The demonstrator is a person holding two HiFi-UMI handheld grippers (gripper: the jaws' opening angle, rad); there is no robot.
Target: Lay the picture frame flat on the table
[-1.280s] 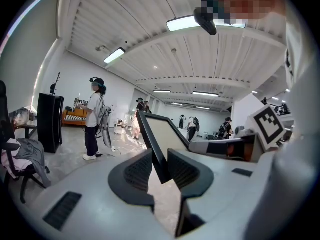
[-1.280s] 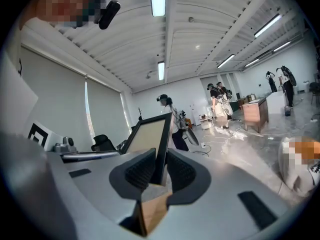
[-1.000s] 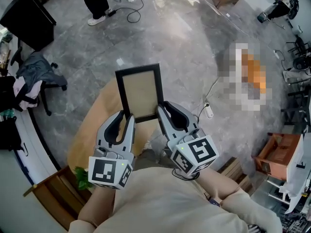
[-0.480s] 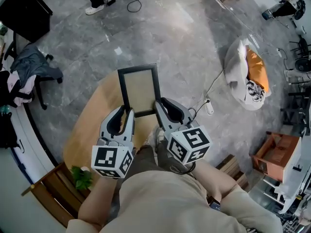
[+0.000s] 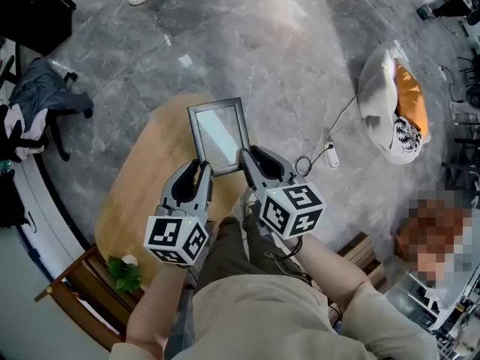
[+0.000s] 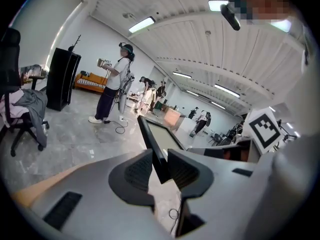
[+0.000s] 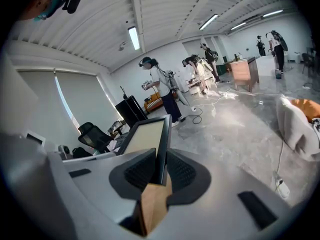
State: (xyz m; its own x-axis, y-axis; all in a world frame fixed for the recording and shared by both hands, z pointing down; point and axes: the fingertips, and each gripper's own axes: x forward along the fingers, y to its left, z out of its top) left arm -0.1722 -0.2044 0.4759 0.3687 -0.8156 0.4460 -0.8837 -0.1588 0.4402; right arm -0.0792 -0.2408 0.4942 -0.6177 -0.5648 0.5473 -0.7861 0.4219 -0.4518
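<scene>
Nearest the camera, the marker cubes of the 2 grippers sit just ahead of the person's beige sleeves. The left gripper [image 5: 199, 169] has its fingers [image 6: 136, 170] clamped on the lower left edge of the picture frame [image 5: 220, 135] – in its own view the dark rim [image 6: 156, 151] runs straight up between the 2 pads. The right gripper [image 5: 246, 160] grips the lower right edge the same way, fingers [image 7: 181, 173] pressed on either side of the thin rim [image 7: 162, 144].

The frame is held between them above the round wooden table [image 5: 139, 186], tilted back with its glazed face up and catching pale light – whether its bottom edge touches the table cannot be told. A small green plant [image 5: 126, 273] sits at the table's near left rim.

Beyond, on the grey floor, a chair draped with clothes [image 5: 39, 100] stands to the left, a cable with a white plug block [image 5: 331, 156] lies to the right, and a white and orange bag [image 5: 394, 103] rests farther right. A person in dark trousers [image 6: 114, 86] stands in the hall behind.
</scene>
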